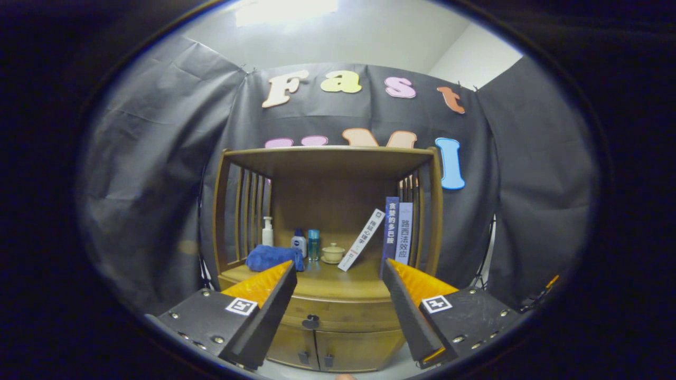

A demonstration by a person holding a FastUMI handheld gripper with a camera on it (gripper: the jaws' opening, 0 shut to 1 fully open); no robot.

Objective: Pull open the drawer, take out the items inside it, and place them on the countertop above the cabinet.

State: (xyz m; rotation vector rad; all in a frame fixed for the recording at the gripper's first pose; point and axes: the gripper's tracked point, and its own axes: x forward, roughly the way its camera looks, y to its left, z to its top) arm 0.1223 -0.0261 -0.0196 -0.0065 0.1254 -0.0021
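A wooden cabinet (327, 295) stands ahead against the black cloth wall. Its drawer (338, 311) is shut, with a dark knob (310, 321) at the middle of its front, between and beyond my fingers. The countertop (332, 282) above the drawer is a wooden shelf under a slatted canopy. My gripper (338, 272) is open, its two orange-and-black fingers (264, 287) wide apart with nothing between them, still well short of the cabinet. What lies inside the drawer is hidden.
On the countertop lie a blue cloth (274, 257), a white pump bottle (268, 232), two small bottles (306, 244), a small lidded cup (332, 253), a leaning book (362, 240) and upright books (396, 232). Two small doors (317, 353) sit below the drawer.
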